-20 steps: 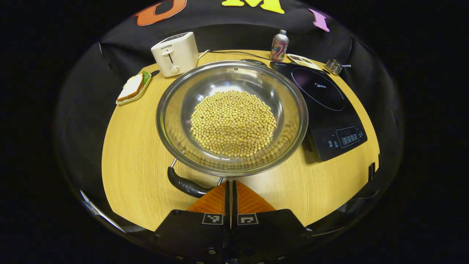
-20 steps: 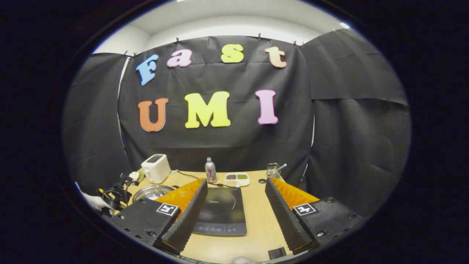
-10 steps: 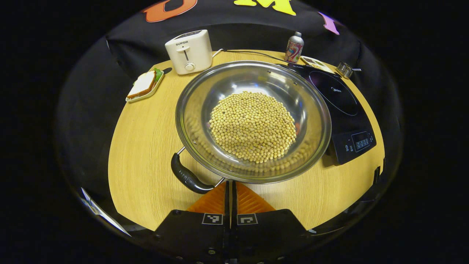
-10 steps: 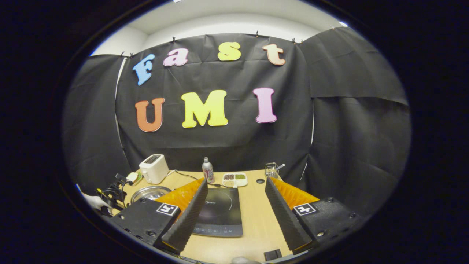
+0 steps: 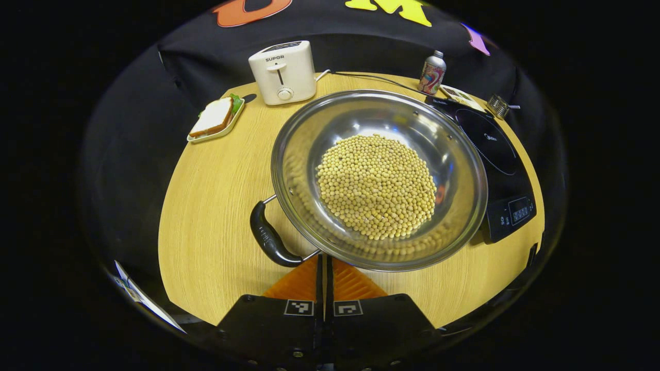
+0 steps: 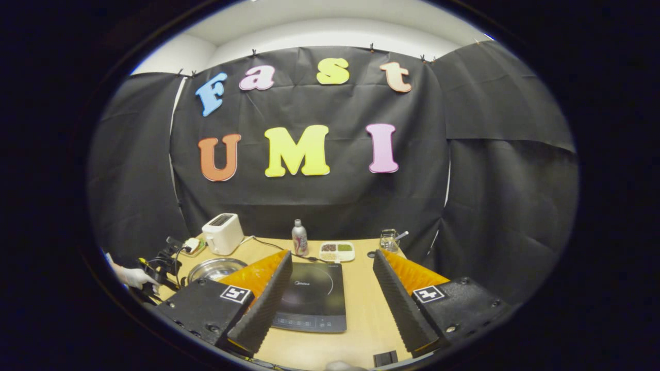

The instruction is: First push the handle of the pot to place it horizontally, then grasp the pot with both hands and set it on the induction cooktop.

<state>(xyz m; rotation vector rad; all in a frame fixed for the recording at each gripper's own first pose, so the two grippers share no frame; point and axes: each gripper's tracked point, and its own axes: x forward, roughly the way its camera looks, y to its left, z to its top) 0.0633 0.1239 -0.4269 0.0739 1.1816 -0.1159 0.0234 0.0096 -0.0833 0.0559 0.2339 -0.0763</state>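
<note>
Stainless steel pot, wide and shallow like a wok, sits on the wooden table with a heap of small round yellowish beans in the middle. The inside is shiny enough to mirror the beans along the wall. It has a curved black handle on two thin metal rods at its near-left side, running on a diagonal. The pot rests on the table just beside the induction cooktop, its rim overlapping the cooktop's edge from this angle, so I can't tell if they actually touch.

The left gripper has its fingers pressed together, only a thin slit between them, with ribbed faces. The tips sit right by the handle's near end and the pot rim; can't tell for sure whether they touch.

In the right gripper view, the right gripper hangs above the table with fingers spread wide, nothing between them, foam-like ridged pads facing inward. The glossy black glass cooktop lies below.

The table is light wood grain with a rounded edge. At the back stand a boxy white toaster, a small metal bottle, a divided snack tray and a sandwich on a little plate. Black cloth walls surround it, with a white ceiling above.
</note>
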